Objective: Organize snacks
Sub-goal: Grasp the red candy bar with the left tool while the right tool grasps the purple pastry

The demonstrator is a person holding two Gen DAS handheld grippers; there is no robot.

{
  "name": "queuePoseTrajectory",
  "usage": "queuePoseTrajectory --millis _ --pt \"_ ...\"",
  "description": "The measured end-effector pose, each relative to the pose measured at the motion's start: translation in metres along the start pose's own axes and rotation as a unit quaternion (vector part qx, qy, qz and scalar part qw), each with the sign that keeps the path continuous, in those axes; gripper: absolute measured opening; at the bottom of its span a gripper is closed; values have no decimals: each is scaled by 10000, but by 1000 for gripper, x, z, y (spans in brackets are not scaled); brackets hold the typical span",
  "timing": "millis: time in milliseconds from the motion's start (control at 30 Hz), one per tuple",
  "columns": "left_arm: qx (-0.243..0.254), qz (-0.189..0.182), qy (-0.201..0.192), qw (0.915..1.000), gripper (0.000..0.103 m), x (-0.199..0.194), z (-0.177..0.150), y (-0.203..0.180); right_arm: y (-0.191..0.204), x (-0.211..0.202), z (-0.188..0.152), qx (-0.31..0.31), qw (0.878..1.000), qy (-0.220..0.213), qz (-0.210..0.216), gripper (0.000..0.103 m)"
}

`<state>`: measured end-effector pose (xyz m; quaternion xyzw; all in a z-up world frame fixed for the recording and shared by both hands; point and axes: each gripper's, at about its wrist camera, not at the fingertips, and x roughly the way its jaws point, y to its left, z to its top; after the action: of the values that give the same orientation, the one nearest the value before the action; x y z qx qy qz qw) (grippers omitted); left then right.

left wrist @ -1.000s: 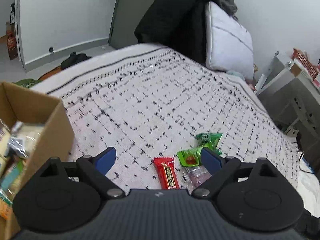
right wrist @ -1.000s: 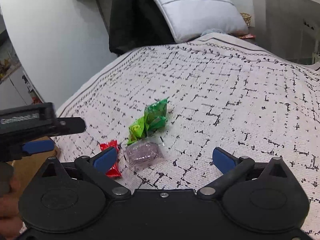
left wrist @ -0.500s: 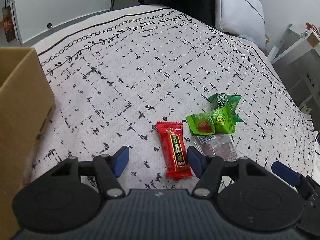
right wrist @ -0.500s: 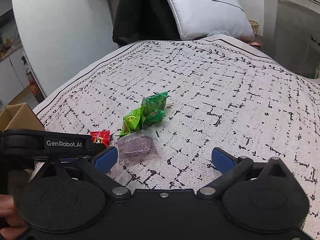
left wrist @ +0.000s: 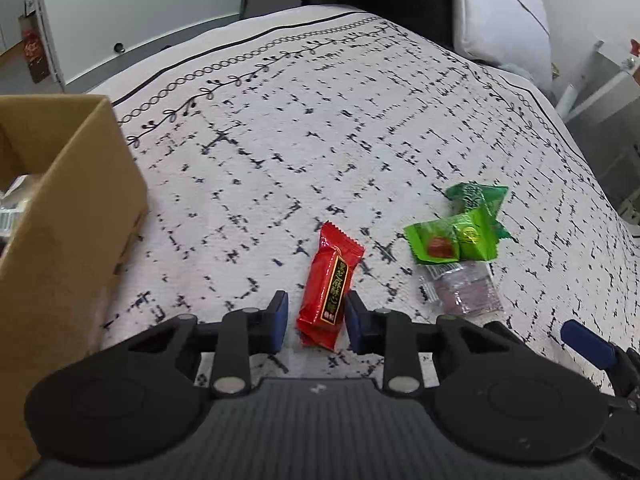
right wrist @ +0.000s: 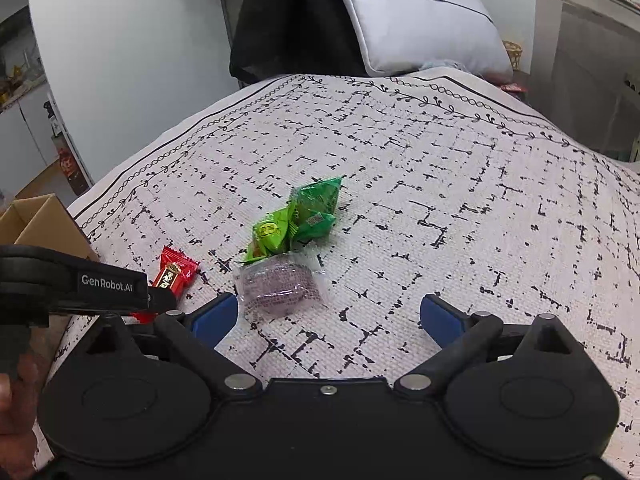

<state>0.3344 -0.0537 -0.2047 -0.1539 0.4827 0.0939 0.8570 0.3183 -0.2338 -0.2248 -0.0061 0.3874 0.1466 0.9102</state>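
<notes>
Left tongs (left wrist: 316, 322): we find the jaws have just been closing around the near end of the red snack bar (left wrist: 330, 286). The right pad looks to touch the wrapper; a sliver of bedspread shows at the left pad, so no firm grip yet. We judge the bar was straddled lengthwise so the narrow width fits the jaws.
Right tongs (right wrist: 326, 318): jaws wide apart, nothing between them, poised right of the red bar over the bedspread (right wrist: 460, 184). We judge them waiting their turn.
Purple clear packet (right wrist: 280, 284): flat, right of the red bar, just beyond the right tongs' left pad.
Green packets (right wrist: 298, 220): two overlapping, beyond the purple one and touching it.
Cardboard box (left wrist: 72, 216): open-topped, left of the red bar, packets inside. We judge it the destination.
Pillow (right wrist: 416, 20): far beyond the red bar, propped at the bed's head.
</notes>
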Motion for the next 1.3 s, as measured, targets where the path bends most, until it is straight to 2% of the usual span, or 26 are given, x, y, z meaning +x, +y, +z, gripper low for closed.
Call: queuePoseTrajectory --millis 100,233,300,433,600,700,933,1067,1133,1200,1267,1300 --pt "135 27 -140 9998 37 -4 2 -3 1 0 0 -6 10000 22 -1 98" --pt "479 23 -308 9984 62 -5 3 -13 0 5 -1 51 9999 104 13 98" --pt "500 16 -359 9981 63 -2 1 -13 0 7 -2 60 9999 124 23 98" --pt "335 83 -177 9992 63 8 0 -4 3 12 -2 -30 9999 100 89 97" --pt "67 3 -187 9998 62 10 1 3 13 24 2 -250 9995 112 132 88" --pt "13 20 -208 9998 57 9 0 5 19 29 4 -372 9991 74 194 87" --pt "-145 166 -177 9996 30 7 2 14 28 34 3 -655 9977 43 146 87" --pt "-185 136 -148 9996 24 6 1 16 32 39 4 -766 9970 34 127 87" --pt "-171 116 -121 9997 21 4 0 16 35 42 4 -856 9963 24 111 83" --pt "-198 38 -77 9998 20 1 -1 16 39 45 3 -1004 9949 6 97 66" --pt "-226 10 -80 9997 20 -3 -2 16 44 44 0 -1221 9925 12 38 55" --pt "-227 9 -95 9997 20 -6 -2 16 44 42 -1 -1270 9919 12 84 44"
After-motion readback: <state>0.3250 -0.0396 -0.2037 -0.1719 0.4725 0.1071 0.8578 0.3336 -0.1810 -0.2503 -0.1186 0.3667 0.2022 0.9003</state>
